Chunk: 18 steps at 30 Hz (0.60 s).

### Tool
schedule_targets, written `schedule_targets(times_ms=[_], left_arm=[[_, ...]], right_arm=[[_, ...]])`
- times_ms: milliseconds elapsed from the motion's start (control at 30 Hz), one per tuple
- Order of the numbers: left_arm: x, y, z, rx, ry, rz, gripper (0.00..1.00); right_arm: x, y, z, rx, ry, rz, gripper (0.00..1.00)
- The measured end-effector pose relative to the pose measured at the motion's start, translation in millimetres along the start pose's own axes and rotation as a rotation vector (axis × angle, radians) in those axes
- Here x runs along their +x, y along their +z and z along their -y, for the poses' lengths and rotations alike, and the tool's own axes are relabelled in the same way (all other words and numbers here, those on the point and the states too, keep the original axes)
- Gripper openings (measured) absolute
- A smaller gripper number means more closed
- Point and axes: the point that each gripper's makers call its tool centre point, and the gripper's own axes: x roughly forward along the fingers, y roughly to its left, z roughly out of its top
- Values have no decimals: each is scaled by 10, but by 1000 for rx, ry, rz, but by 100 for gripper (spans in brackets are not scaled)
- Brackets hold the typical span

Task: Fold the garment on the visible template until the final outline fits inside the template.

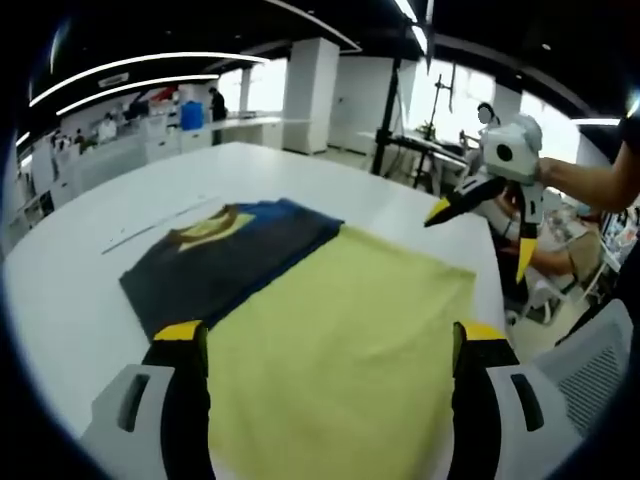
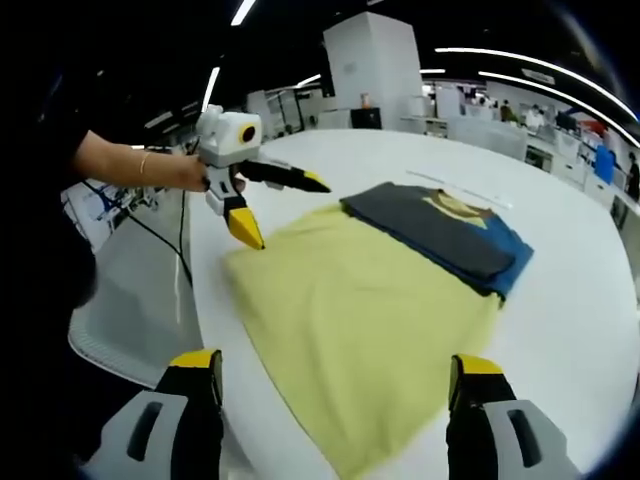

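A dark folded garment (image 1: 225, 262) with a blue and yellow print lies on the white table (image 1: 80, 270), overlapping the far edge of a flat yellow sheet (image 1: 340, 340). My left gripper (image 1: 330, 338) hovers open over the sheet's near edge, nothing between its jaws. The right gripper (image 1: 482, 236) hangs open in the air past the sheet's far right corner, held by a hand. In the right gripper view, the garment (image 2: 440, 232) rests at the far side of the sheet (image 2: 350, 300). My right gripper (image 2: 335, 368) is open above the sheet, and the left gripper (image 2: 284, 210) is open beyond its far left corner.
A thin pale strip (image 1: 160, 225) lies on the table beyond the garment. The table edge runs close to the sheet, with a white chair (image 1: 600, 365) beside it, also the chair (image 2: 115, 335) in the right gripper view. Desks and people fill the background.
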Motion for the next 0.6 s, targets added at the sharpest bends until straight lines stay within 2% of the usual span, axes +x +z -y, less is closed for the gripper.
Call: schedule_targets(times_ms=[133,233,433,600], left_arm=[[-103,-180,83,-6,-6,-31,97],[-196,-353,170,12,-18,-77,95],[-349,-561,263,4,5,-86,90],[-460,-717,309,35,13,-109,84]], right_arm=[[25,-43,-39,-18,15,-24,87],[35,-77,-70,-31,28,-39,84],[37,-213,-107,-86,46,-90,74],[28,-308,-110,-120,47,-120,65]])
